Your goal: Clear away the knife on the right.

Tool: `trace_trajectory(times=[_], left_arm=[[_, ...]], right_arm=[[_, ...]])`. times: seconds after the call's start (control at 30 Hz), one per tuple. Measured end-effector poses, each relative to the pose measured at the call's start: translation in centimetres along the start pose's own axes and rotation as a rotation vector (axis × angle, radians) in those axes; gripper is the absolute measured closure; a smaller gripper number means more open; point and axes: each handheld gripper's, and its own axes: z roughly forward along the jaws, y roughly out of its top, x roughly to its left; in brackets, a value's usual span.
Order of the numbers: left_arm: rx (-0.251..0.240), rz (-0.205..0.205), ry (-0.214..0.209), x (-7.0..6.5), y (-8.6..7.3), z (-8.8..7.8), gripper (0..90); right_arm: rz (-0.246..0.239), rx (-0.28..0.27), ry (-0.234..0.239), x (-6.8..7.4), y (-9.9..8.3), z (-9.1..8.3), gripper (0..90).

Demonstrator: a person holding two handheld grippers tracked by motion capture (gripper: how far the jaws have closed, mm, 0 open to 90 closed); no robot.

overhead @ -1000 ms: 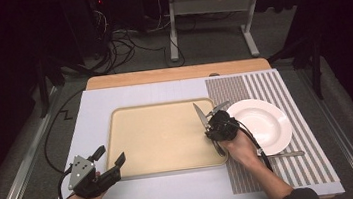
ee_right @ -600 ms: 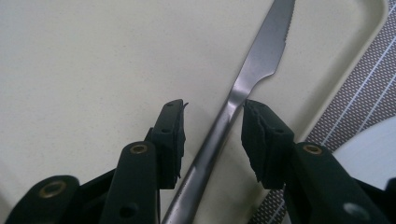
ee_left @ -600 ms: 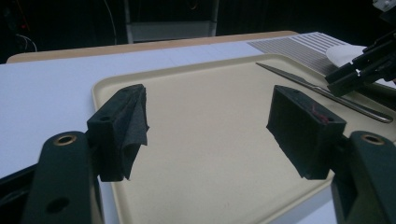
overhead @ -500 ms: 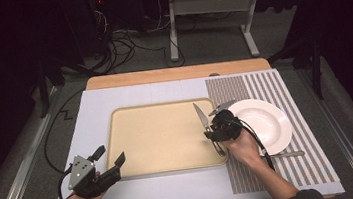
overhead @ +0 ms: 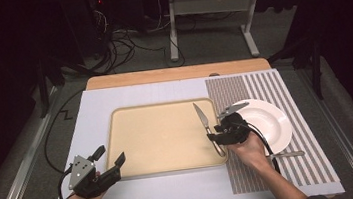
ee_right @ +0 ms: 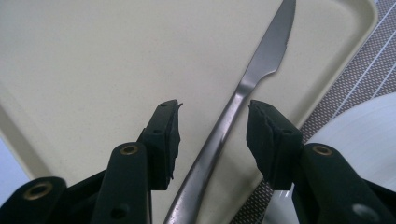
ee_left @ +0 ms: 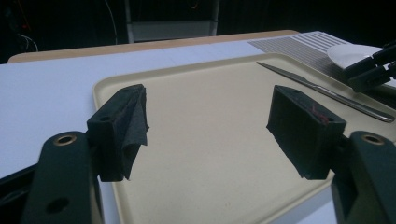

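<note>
Beige tray [overhead: 163, 136]: knife [ee_right: 224, 126] lies btwn just-opened right claw [ee_right: 212, 135] pads, untouched; left claw [ee_left: 210, 126] spread.

The knife [overhead: 206, 126] is a plain, all-metal table knife with a dull silver shine. It lies flat on the beige tray [overhead: 158, 136], just right of centre in the high view, along the tray's right-hand rim. Its pointed blade aims toward the top of the frame, slightly left; the handle runs down toward the lower right. In the right gripper view the knife [ee_right: 243, 98] crosses from bottom centre to the upper right, a slim curved handle widening into a blade with a finely serrated edge.
</note>
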Motion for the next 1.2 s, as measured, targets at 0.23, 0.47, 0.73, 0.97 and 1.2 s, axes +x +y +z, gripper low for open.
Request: trace_trajectory(times=[0.23,0.47,0.73,0.97,1.2], left_arm=[[0.000,-0.001,0.001,0.0,0.0,0.0,29.3],[0.000,0.000,0.002,0.0,0.0,0.0,29.3],[0.000,0.002,0.003,0.0,0.0,0.0,29.3],[0.001,0.000,0.004,0.0,0.0,0.0,29.1],[0.003,0.000,0.003,0.0,0.0,0.0,29.0]], right_arm=[[-0.019,-0.068,0.012,0.2,-0.2,-1.1,50.3],[-0.028,-0.103,0.004,0.0,-0.7,-2.4,47.3],[-0.021,-0.167,0.001,-0.4,-1.8,-4.0,43.2],[-0.010,-0.182,-0.007,-1.0,-2.8,-4.9,41.8],[0.004,-0.215,-0.006,-1.7,-3.8,-5.6,40.1]])
